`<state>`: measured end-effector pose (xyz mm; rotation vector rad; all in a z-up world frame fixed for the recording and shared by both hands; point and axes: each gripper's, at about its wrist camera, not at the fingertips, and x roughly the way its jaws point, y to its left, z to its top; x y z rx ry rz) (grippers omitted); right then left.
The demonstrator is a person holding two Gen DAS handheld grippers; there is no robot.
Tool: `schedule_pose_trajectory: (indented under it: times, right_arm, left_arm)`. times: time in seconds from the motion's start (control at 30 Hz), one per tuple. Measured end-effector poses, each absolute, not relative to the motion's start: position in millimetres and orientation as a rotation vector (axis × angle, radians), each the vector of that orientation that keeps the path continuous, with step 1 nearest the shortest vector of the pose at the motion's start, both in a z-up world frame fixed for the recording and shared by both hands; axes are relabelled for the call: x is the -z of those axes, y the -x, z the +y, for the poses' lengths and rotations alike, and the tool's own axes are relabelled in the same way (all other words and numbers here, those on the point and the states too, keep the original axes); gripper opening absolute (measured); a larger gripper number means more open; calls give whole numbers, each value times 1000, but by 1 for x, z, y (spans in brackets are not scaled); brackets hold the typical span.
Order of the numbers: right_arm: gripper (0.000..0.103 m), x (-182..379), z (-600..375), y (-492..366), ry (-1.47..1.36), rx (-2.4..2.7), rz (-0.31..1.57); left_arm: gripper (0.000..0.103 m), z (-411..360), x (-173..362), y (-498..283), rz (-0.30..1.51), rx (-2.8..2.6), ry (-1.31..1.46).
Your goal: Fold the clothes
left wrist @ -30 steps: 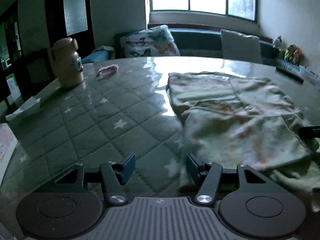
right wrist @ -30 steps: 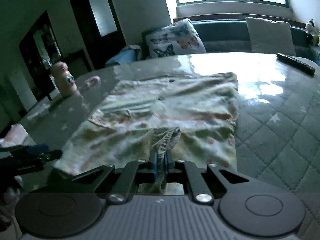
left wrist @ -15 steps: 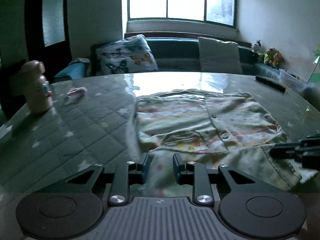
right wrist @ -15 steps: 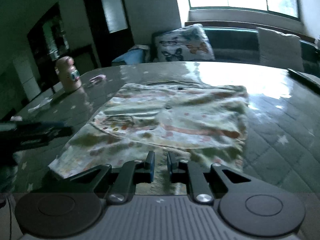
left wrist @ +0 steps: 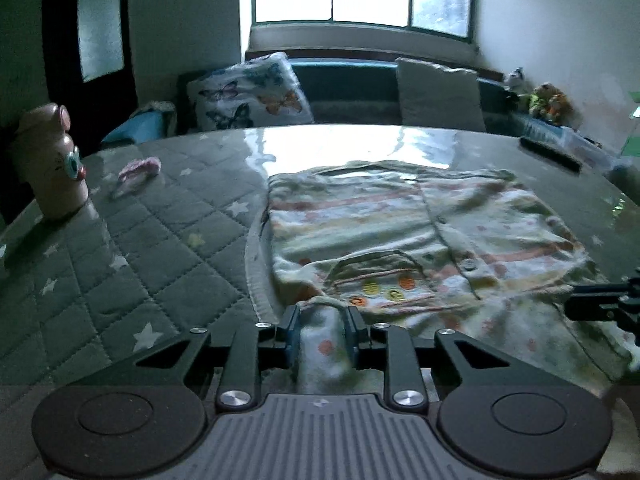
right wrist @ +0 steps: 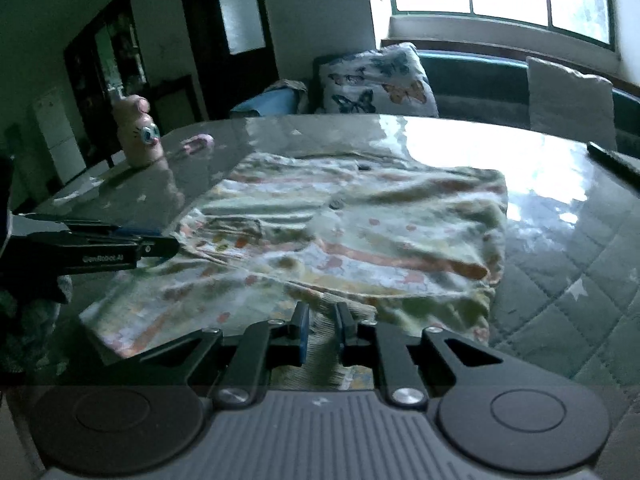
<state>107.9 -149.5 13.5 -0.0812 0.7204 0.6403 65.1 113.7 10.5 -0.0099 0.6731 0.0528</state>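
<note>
Pale, pastel-printed button-front cotton shirt with a small chest pocket (left wrist: pixel 404 236) lying spread on the glass-topped table over grey quilted, star-patterned cloth (left wrist: pixel 132 248), collar toward the window, hem toward both cameras

Left black two-finger gripper (left wrist: pixel 322 330): fingers narrowly parted, astride a raised ridge of the near hem, closer together than a second ago when wide and over bare quilt; cloth between the pads, contact not confirmable, so not yet judged a firm pinch

Right black two-finger gripper (right wrist: pixel 320 326): fingers parted by a small gap over a bunched fold at the hem; a second ago clamped on a lifted tuft of fabric, now released and set low again

Shirt flatter and squarer than a second ago, no lifted fabric visible

Judgement: smoothing pass ended, both tools placed at the near hem for a joint grip; hem-to-collar fold likely next, not certain

Pink animal-shaped bottle (left wrist: pixel 50 168) standing well apart at left
</note>
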Motion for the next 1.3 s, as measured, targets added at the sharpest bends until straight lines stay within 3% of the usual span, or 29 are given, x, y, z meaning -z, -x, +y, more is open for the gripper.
schedule_pose_trajectory:
  times: [0.13, 0.5, 0.9, 1.1, 1.2, 1.3]
  right_arm:
    - [22, -12, -148, -96, 104, -676, 720]
    - [28, -14, -159, -70, 132, -715, 724]
    - [32, -18, -185, -53, 151, -705, 732]
    - [33, -23, -193, -47, 179, -704, 727]
    - [41, -25, -196, -43, 214, -710, 724]
    - [47, -26, -199, -36, 266, -728, 709]
  left_arm:
    - [28, 107, -10, -52, 661, -36, -43]
    - [29, 98, -6, -14, 656, -20, -174]
    - [61, 35, 1, 47, 526, 215, -503]
    - [61, 13, 8, 51, 470, 305, -588]
    - [60, 5, 9, 51, 442, 336, -593]
    - [46, 1, 8, 49, 429, 366, -562]
